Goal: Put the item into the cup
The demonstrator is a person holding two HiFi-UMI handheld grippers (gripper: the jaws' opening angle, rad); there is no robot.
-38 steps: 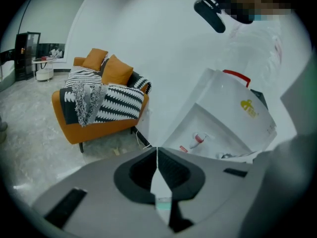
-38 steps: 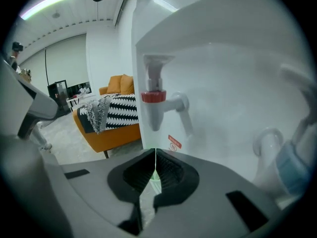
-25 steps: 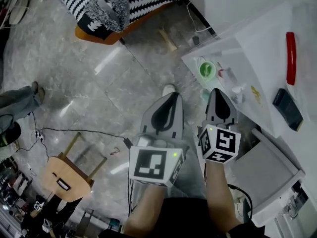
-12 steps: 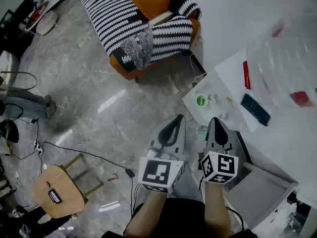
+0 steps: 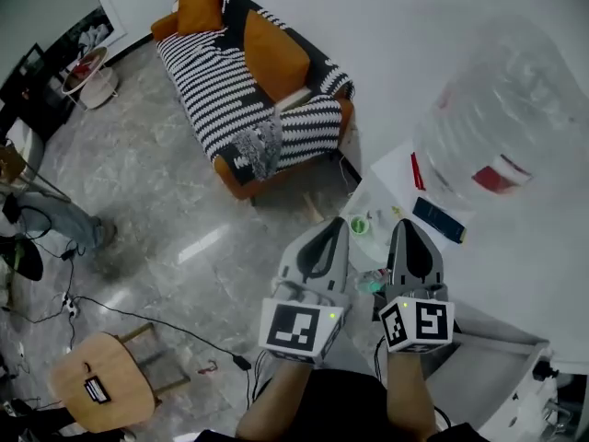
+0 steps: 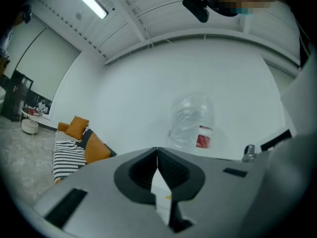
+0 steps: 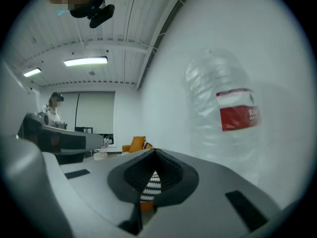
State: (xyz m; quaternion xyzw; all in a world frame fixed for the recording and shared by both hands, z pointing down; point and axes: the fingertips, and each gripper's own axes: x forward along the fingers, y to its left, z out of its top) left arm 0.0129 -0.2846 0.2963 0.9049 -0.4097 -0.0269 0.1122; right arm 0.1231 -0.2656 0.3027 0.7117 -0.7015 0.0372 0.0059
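A small green cup [image 5: 358, 225] stands on the near corner of the white table [image 5: 515, 256], with small unclear bits beside it. My left gripper [image 5: 332, 225] is shut and empty, its tip just left of the cup. My right gripper [image 5: 405, 226] is also shut and empty, its tip just right of the cup. In the left gripper view the jaws [image 6: 157, 152] meet in a thin line, aimed at a wall and a big bottle [image 6: 192, 123]. Across the right gripper view the shut jaws [image 7: 155, 155] point up past that bottle [image 7: 223, 113].
A large clear water bottle [image 5: 497, 122] with a red label stands on the table, a dark flat object [image 5: 438, 219] and a red strip [image 5: 416, 171] near it. A striped sofa [image 5: 244, 90] with orange cushions is behind. A wooden stool [image 5: 97, 389] and cables lie on the floor at left.
The head view has swung up: the sofa and the big bottle have come into sight, the table has slid away. Both grippers stay shut, side by side, pointing higher.
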